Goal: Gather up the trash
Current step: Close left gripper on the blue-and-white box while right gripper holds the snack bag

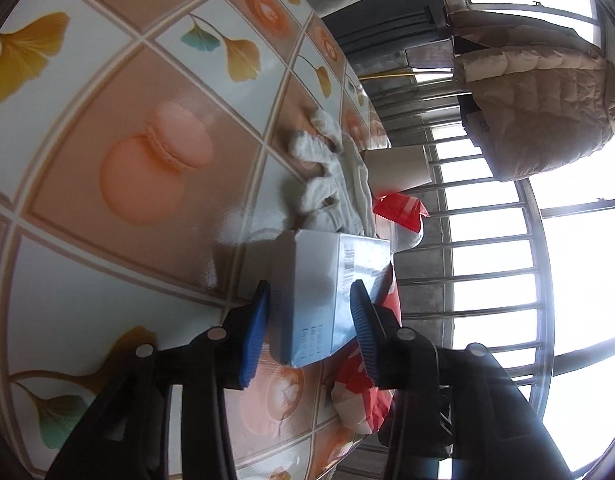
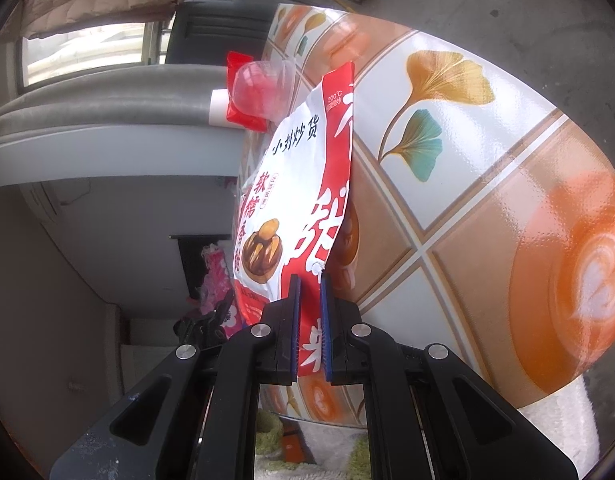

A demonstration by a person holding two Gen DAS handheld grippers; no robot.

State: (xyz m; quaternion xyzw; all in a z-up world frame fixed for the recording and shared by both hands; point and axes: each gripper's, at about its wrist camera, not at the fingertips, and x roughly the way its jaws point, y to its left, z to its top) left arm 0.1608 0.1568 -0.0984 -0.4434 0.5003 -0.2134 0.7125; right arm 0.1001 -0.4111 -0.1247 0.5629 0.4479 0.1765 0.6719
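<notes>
Left claw (image 1: 307, 320) apart, pads flanking white box (image 1: 323, 280) on patterned bench (image 1: 127, 80). Right claw (image 2: 309, 328) clamped on red-white snack bag (image 2: 303, 184); crumpled cloth (image 1: 327, 176) beyond box.

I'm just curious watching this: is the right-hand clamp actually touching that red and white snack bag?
Touching. The right wrist view shows the right gripper with both blue pads pressed against the snack bag's edge.

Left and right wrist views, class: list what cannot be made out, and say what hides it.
- Left wrist view: whether the left gripper actually clamps the white box; contact unclear.
- Left wrist view: the box's print is blurred, too small.
- Right wrist view: the snack bag, pinched by the right gripper, has its lower edge hidden behind the fingers.
</notes>
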